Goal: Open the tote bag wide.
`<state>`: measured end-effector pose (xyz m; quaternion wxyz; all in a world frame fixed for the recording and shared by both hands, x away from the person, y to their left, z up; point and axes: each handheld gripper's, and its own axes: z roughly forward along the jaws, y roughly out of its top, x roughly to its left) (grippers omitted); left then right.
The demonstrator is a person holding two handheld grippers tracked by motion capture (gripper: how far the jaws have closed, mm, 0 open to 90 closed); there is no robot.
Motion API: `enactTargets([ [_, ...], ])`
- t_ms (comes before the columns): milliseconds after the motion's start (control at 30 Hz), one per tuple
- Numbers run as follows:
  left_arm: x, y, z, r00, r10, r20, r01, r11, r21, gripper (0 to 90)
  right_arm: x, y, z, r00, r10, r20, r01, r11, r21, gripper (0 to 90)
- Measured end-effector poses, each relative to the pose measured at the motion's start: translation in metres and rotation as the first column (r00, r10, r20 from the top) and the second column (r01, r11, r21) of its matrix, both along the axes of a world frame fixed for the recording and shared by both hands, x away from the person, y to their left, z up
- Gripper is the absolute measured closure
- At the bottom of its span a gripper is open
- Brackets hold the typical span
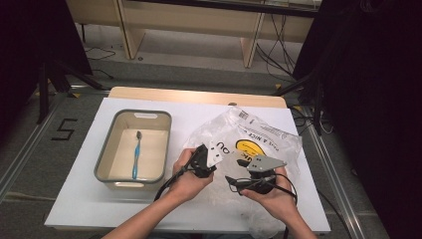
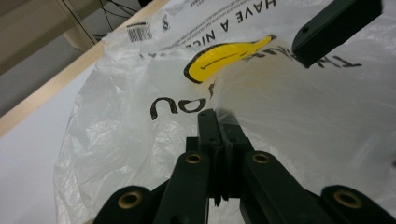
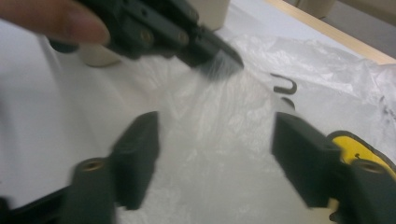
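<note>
A clear plastic bag (image 1: 271, 130) with a yellow smiley and black print lies crumpled on the right half of the white table (image 1: 74, 199). My left gripper (image 1: 211, 159) is shut on a fold of the bag's near left edge; in the left gripper view its jaws (image 2: 217, 122) pinch the film (image 2: 121, 126). My right gripper (image 1: 234, 181), topped by a grey plate, is just right of it with jaws open over the bag. In the right gripper view the film (image 3: 215, 116) lies between the spread jaws (image 3: 219, 154), and the left gripper (image 3: 187, 37) holds it taut beyond.
A beige bin with a grey rim (image 1: 105, 152) sits on the table's left half, with a blue toothbrush (image 1: 136, 154) lying inside. The table's wooden far edge (image 1: 199, 95) runs behind the bag. Floor, cables and furniture legs lie beyond.
</note>
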<state>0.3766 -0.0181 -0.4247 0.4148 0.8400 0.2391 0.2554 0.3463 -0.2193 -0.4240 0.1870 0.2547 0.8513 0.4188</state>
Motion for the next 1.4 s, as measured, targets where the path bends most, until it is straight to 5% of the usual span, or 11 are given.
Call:
enactTargets([
  [233,-0.003,-0.001,0.011,0.9995,0.004,0.032,-0.003,0.9995,-0.031,89.3,0.007,0.005,-0.018,0.9923,-0.093,0.082,0.103,0.986,-0.128,21.7],
  [300,-0.003,-0.001,0.014,0.999,0.003,0.044,-0.002,0.9994,-0.034,89.2,0.009,0.003,-0.017,0.9858,-0.122,0.115,0.137,0.982,-0.129,32.6],
  [467,-0.003,0.001,0.016,0.9984,0.001,0.057,0.001,0.9991,-0.041,89.0,0.011,-0.006,-0.003,0.9748,-0.176,0.137,0.182,0.983,-0.035,76.5],
  [567,-0.004,0.002,0.017,0.9979,0.0,0.064,0.003,0.9989,-0.047,87.0,0.012,-0.01,0.007,0.9679,-0.202,0.149,0.202,0.979,0.015,89.8],
  [733,-0.005,0.002,0.019,0.997,-0.004,0.077,0.009,0.9981,-0.06,78.6,0.014,-0.013,0.022,0.9556,-0.254,0.149,0.246,0.967,0.071,90.0],
  [1033,-0.015,0.015,0.024,0.9987,0.022,0.046,-0.018,0.9957,-0.09,38.5,0.02,-0.019,0.04,0.9277,-0.338,0.159,0.317,0.938,0.14,90.0],
  [1400,-0.026,0.045,0.025,0.9987,0.05,-0.01,-0.051,0.9934,-0.103,18.5,0.024,-0.021,0.042,0.9162,-0.363,0.17,0.335,0.926,0.172,90.0],
])
